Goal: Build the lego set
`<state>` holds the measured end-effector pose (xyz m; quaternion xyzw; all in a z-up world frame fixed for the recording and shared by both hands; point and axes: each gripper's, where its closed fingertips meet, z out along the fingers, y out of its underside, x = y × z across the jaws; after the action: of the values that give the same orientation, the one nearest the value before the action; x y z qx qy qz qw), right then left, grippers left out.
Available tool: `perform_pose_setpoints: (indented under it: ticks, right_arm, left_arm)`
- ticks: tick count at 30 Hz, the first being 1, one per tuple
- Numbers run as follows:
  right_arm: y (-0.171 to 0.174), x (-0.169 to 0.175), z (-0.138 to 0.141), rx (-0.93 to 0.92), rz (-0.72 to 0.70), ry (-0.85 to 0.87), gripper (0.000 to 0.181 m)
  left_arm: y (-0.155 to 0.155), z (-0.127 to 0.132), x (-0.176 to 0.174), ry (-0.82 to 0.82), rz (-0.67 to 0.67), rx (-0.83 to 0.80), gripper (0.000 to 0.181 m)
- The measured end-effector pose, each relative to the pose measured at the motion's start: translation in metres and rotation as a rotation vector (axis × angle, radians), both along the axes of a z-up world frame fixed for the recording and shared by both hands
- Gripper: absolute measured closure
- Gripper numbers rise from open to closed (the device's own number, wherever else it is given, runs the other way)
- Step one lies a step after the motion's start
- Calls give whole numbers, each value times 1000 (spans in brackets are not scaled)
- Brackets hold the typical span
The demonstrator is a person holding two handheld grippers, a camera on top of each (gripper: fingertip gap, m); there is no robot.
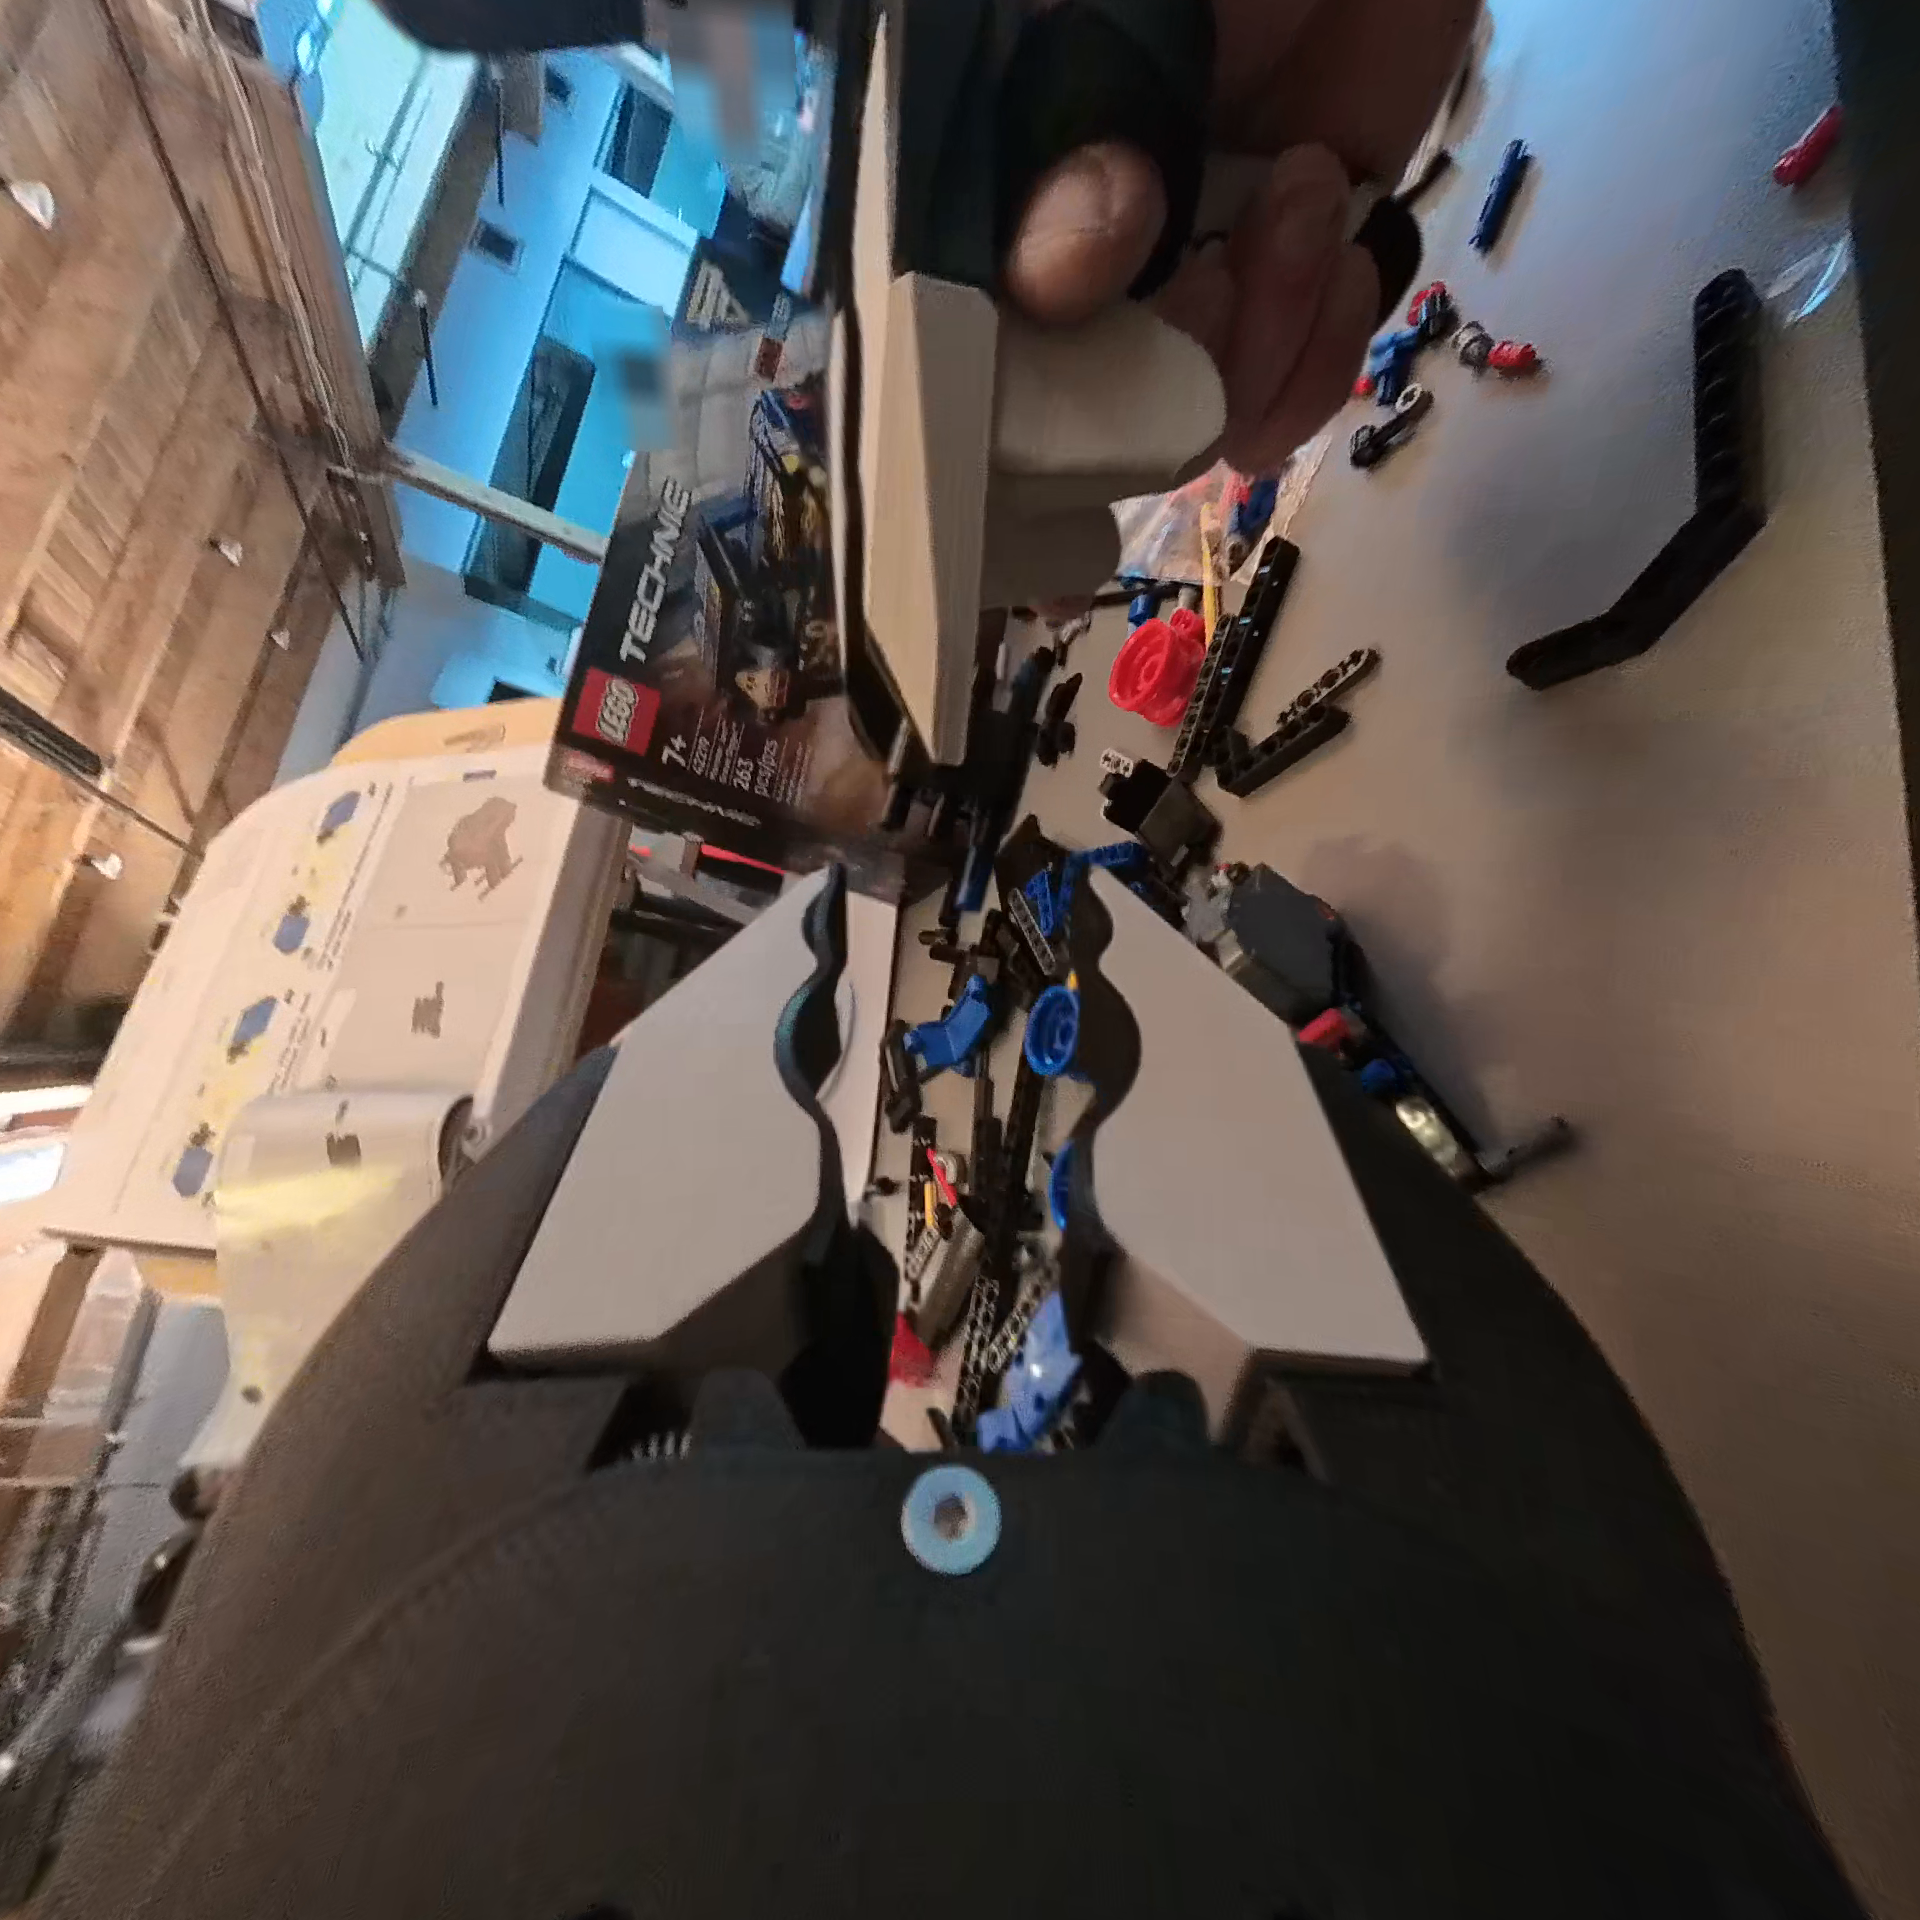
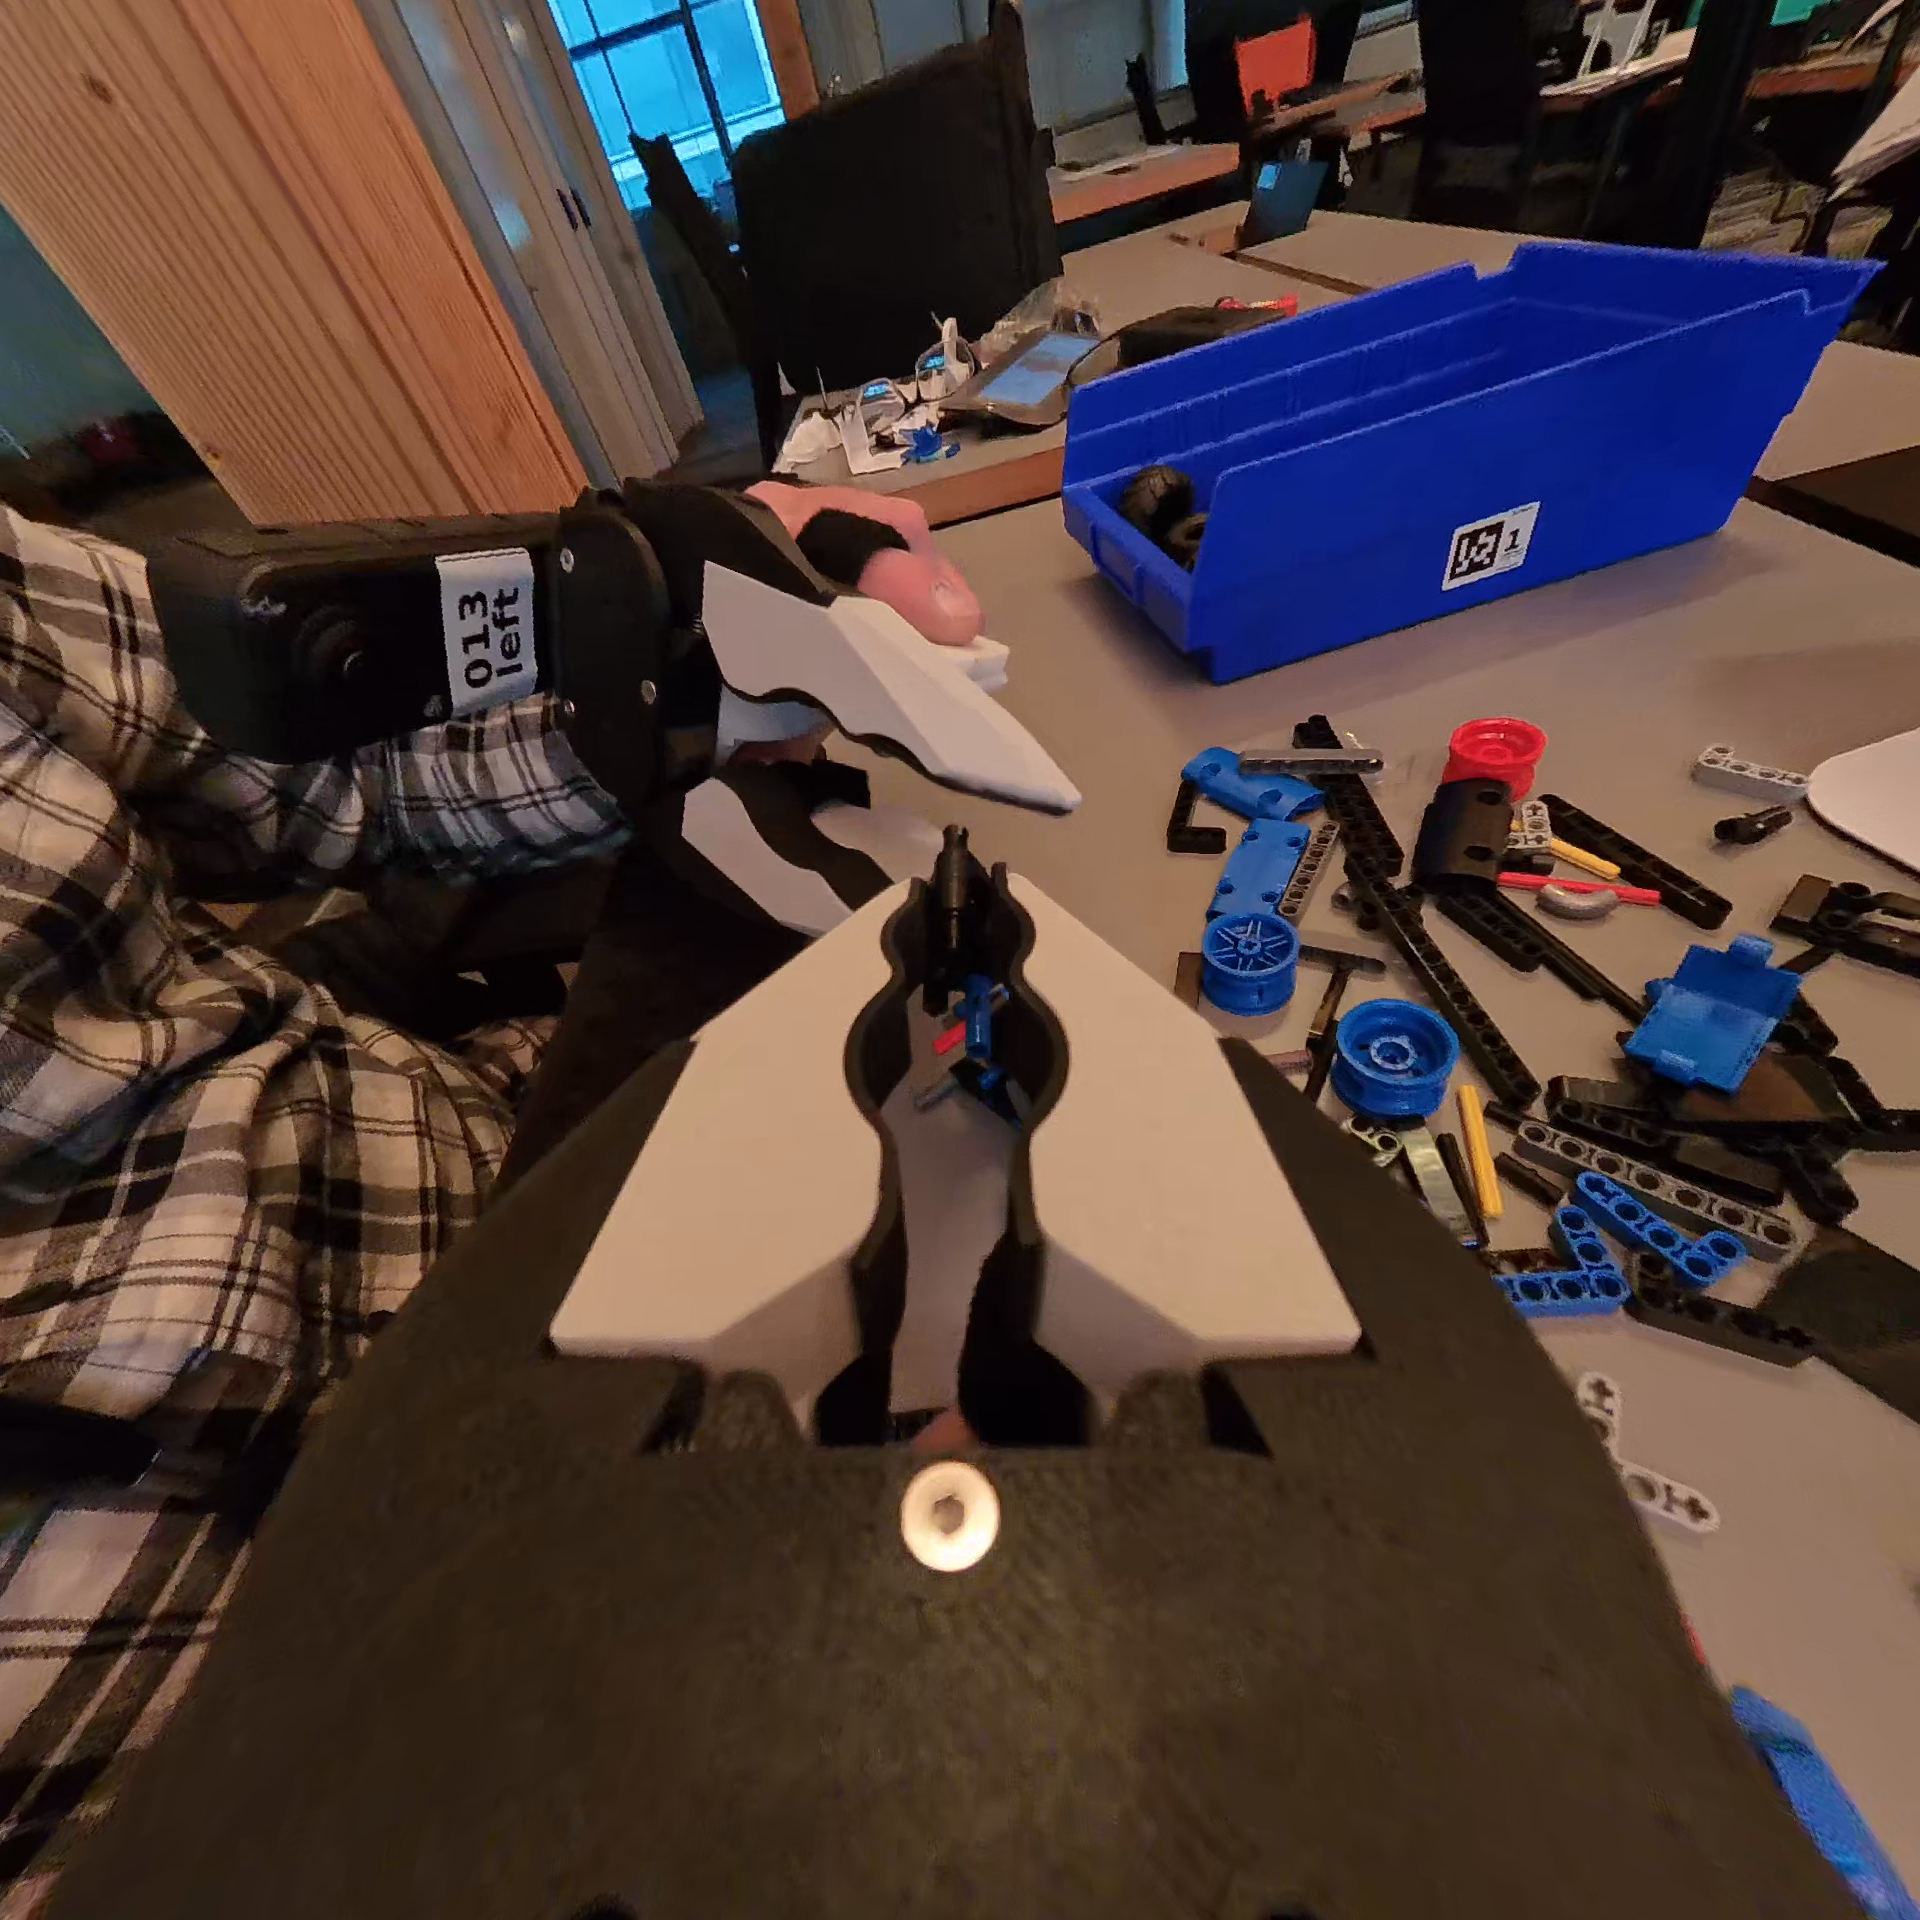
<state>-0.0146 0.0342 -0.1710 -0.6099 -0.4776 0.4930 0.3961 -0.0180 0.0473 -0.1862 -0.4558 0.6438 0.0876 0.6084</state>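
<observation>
Table (image 2: 1558, 707), grey and broad, carries everything in front of you. On its far side stands a blue storage bin (image 2: 1455, 436) with two black tyres (image 2: 1169, 509) in its near end and a square marker label on its side. In the left wrist view the lego set box (image 1: 707, 686) stands at the table's edge, and the open instruction booklet (image 1: 343, 966) lies beyond it.

Your loose lego parts (image 2: 1507, 1039) are spread across the table to the right of both grippers: long black beams, short blue beams, two blue wheel hubs (image 2: 1392, 1055), a red wheel hub (image 2: 1496, 753), a blue panel piece (image 2: 1714, 1013) and thin yellow axles. A large angled black beam (image 1: 1683, 499) lies apart from the heap in the left wrist view.

Your left gripper (image 2: 935, 790) is held sideways near the table edge, its white fingers (image 2: 904, 696) spread with nothing between them.

Your right gripper (image 2: 951, 883) has its fingers pressed nearly together, pinching a small black pin (image 2: 951, 894) at the tips, which stands upright and pokes just above them. Just below that pin, between the fingers, you can see a small blue and black assembly (image 2: 977, 1039) with a red bit; whether it is joined to the pin cannot be told.
</observation>
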Motion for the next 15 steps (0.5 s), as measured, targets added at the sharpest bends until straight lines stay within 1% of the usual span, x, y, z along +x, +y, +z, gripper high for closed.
perform_pose_setpoints:
  ticks: [2, 4, 9, 12, 13, 14, 15]
  right_arm:
    - [1, 0, -3, -6, -4, 7, 172]
    - [1, -1, -5, -14, -6, 13, 172]
    - [2, -2, -9, -32, -20, 22, 172]
    - [3, -2, -10, -43, -32, 26, 172]
    - [4, -2, -12, -43, -38, 22, 172]
    - [4, -2, -14, -42, -46, 16, 172]
    - [5, -2, -15, -42, -53, 10, 172]
  left_arm:
    - [1, -3, -8, -20, 41, -45, 136]
    - [0, -8, -17, -39, 70, -114, 136]
    - [-10, -38, -31, -66, 122, -417, 129]
    - [-9, -49, -36, -98, 172, -517, 129]
    - [-9, -54, -36, -110, 182, -565, 128]
    - [-11, -56, -34, -135, 183, -614, 132]
    - [-12, -59, -33, -145, 188, -657, 131]
